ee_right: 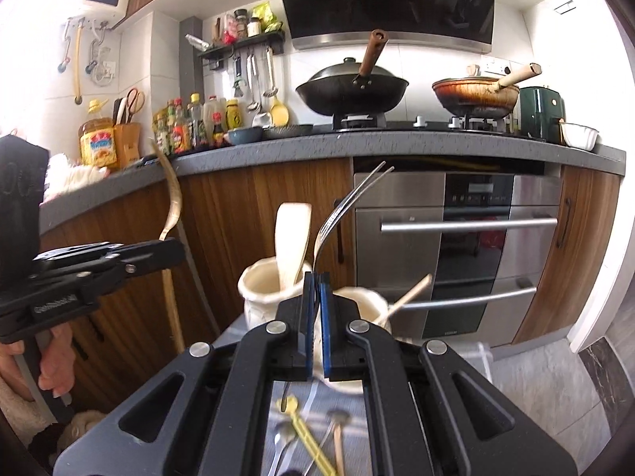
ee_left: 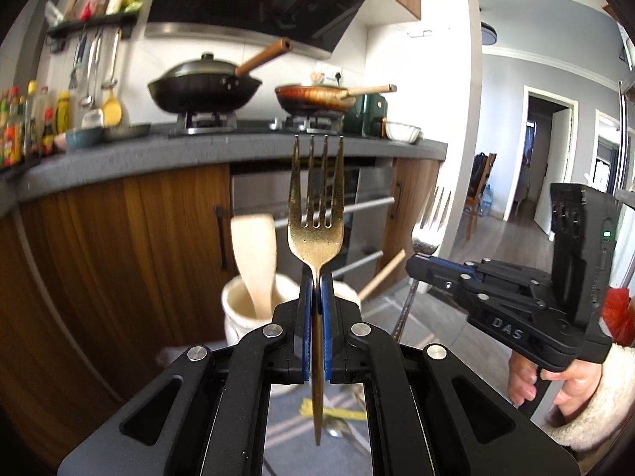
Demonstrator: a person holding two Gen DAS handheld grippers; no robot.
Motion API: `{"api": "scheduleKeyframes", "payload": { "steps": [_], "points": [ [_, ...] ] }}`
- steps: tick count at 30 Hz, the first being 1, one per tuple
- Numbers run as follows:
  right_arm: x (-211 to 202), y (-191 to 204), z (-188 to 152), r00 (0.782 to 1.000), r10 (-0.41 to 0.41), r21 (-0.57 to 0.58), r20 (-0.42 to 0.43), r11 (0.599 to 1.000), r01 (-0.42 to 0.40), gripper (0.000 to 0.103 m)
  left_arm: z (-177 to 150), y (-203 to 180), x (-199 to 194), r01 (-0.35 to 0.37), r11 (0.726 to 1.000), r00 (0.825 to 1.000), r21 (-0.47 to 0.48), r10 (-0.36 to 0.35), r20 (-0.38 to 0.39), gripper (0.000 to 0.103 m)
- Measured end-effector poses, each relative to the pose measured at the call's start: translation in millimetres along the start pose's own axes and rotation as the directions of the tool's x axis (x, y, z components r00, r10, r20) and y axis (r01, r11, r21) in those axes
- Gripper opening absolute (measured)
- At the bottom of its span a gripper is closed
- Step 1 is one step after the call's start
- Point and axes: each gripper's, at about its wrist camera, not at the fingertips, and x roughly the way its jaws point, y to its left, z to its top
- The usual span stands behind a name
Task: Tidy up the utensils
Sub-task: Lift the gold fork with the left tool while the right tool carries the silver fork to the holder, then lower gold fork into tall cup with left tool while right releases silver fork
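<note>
My left gripper (ee_left: pixel 316 282) is shut on the neck of a gold fork (ee_left: pixel 315 214), which stands upright with its tines up. To its right, my right gripper (ee_left: pixel 417 265) is shut on a silver fork (ee_left: pixel 430 222), also tines up. In the right wrist view the right gripper (ee_right: pixel 316 277) clamps the silver fork (ee_right: pixel 337 214), seen edge on. At the left of that view the left gripper (ee_right: pixel 174 246) holds the gold fork (ee_right: pixel 172 206). Beyond the fingers stands a cream jar (ee_right: pixel 258 297) with a wooden spatula (ee_right: pixel 291 238) in it. A second cream jar (ee_right: pixel 369 305) holds a wooden stick (ee_right: pixel 410 293).
Several loose utensils lie on a grey mat (ee_right: pixel 357 408) below the grippers: spoons (ee_right: pixel 283 442), a yellow tool (ee_right: pixel 305 440) and a wooden stick (ee_right: pixel 338 448). Behind are wooden cabinets (ee_right: pixel 246 214), an oven (ee_right: pixel 456 238) and a counter (ee_right: pixel 278 144) with pans (ee_right: pixel 351 91) and bottles. A hand (ee_left: pixel 528 380) grips the right handle.
</note>
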Motion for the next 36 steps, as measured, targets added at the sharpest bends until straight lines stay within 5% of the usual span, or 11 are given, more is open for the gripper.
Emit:
{"api": "scheduleKeyframes", "payload": {
  "steps": [15, 27, 36],
  "points": [
    [76.1, -18.8, 33.7, 0.989, -0.142, -0.068, 0.040, 0.987, 0.145, 0.003, 70.8, 22.9, 45.0, -0.123, 0.990, 0.988, 0.062, 0.117, 0.102, 0.005],
    [130.3, -26.5, -17.3, 0.987, -0.135, -0.107, -0.083, 0.986, 0.126, 0.003, 15.6, 51.6, 113.2, -0.112, 0.994, 0.992, -0.006, 0.112, -0.053, 0.005],
    [135.8, -20.1, -40.8, 0.988, -0.105, -0.114, -0.109, 0.989, 0.092, 0.003, -16.0, 52.8, 126.0, -0.105, 0.994, 0.990, -0.003, 0.104, -0.095, 0.006]
  ]
}}
